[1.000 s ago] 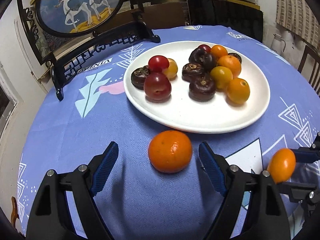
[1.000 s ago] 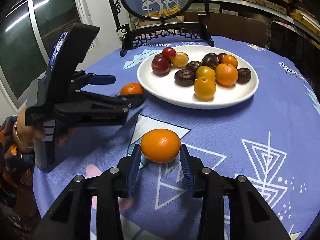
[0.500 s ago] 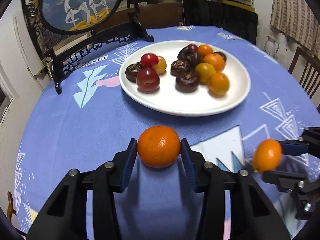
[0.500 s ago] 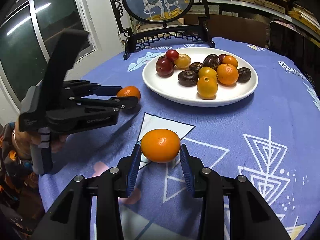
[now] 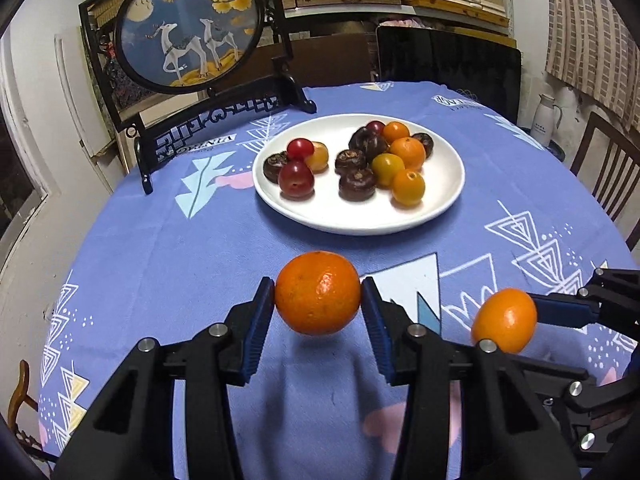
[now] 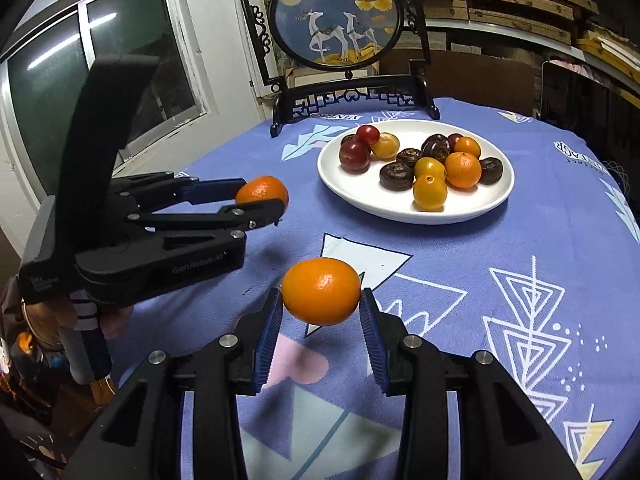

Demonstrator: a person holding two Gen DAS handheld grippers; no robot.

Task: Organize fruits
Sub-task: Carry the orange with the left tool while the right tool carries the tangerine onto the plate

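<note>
My left gripper (image 5: 318, 308) is shut on an orange mandarin (image 5: 318, 293) and holds it above the blue tablecloth; it also shows in the right wrist view (image 6: 262, 191). My right gripper (image 6: 321, 310) is shut on a second orange mandarin (image 6: 321, 291), also lifted off the cloth, and that fruit shows at the right in the left wrist view (image 5: 504, 320). A white plate (image 5: 360, 220) farther back holds several fruits: red plums, dark brown fruits and small oranges. The plate also shows in the right wrist view (image 6: 408, 210).
A round deer-painted screen on a black stand (image 5: 188, 32) stands behind the plate at the table's far left. A dark chair back (image 5: 448, 64) and a wooden chair (image 5: 612, 168) border the round table (image 5: 160, 240). A window (image 6: 80, 80) is at the left.
My left gripper closed on the mandarin that lay on the cloth and lifted it. My right gripper rose with its mandarin. Both have drawn back from the plate.
</note>
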